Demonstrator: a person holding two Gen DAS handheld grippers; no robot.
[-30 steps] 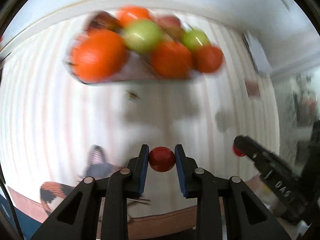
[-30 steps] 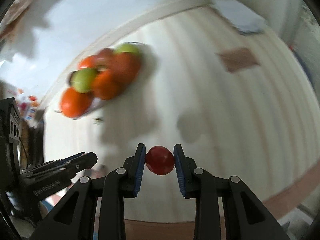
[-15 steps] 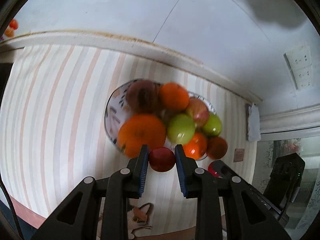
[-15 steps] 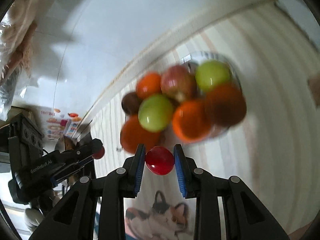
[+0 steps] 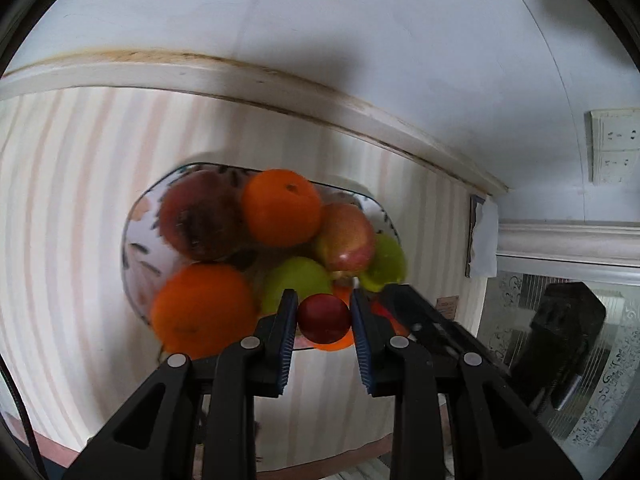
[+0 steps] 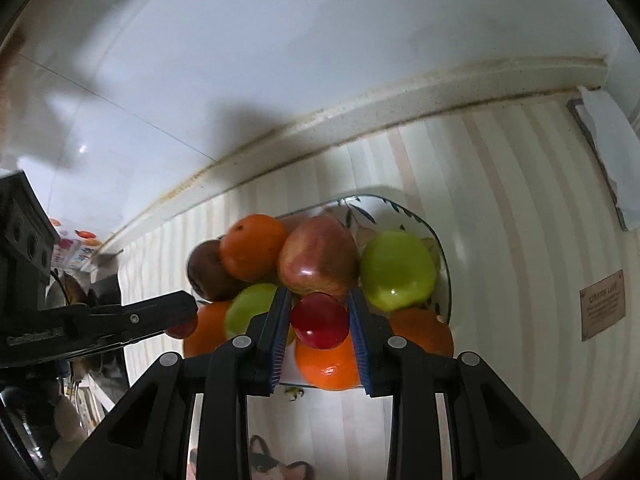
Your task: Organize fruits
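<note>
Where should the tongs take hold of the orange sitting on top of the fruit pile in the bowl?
Grip the top orange across its widest middle, coming straight down from above. It is round and sits highest in the bowl, with its top and flanks bare, while a dark red fruit and a red apple crowd its lower sides. Both tongs hold small red fruits now, so one would probably need freeing first.

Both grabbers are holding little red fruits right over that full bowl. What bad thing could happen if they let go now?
The bowl is already heaped with oranges and apples, so a small red fruit dropped by the right gripper might roll off the pile onto the striped cloth. The left gripper holds its own red fruit close beside the right one, so the two could bump. A nudge could also dislodge the top orange.
</note>
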